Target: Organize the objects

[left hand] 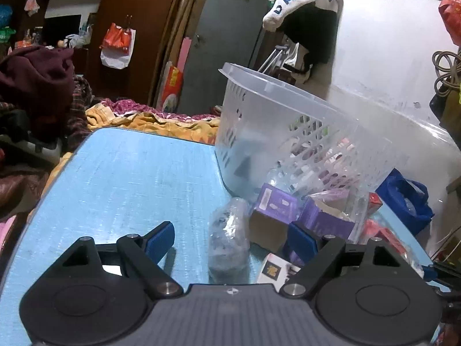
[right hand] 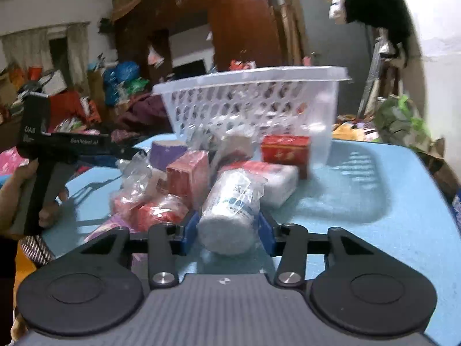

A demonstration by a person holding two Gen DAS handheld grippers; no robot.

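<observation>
A clear perforated basket stands on the blue table; it also shows in the right wrist view. My left gripper is open low over the table, with a clear plastic-wrapped bottle lying between its fingers. Purple boxes lie just past it. My right gripper is shut on a white wrapped bottle with blue print. Beyond it lie red boxes, a purple box and wrapped packets. The left gripper shows at the left of the right wrist view.
The table's far edge meets a bed with orange and pink cloth. A blue bag sits beside the table at right. A white wall stands behind the basket. Clutter and a wardrobe fill the room behind.
</observation>
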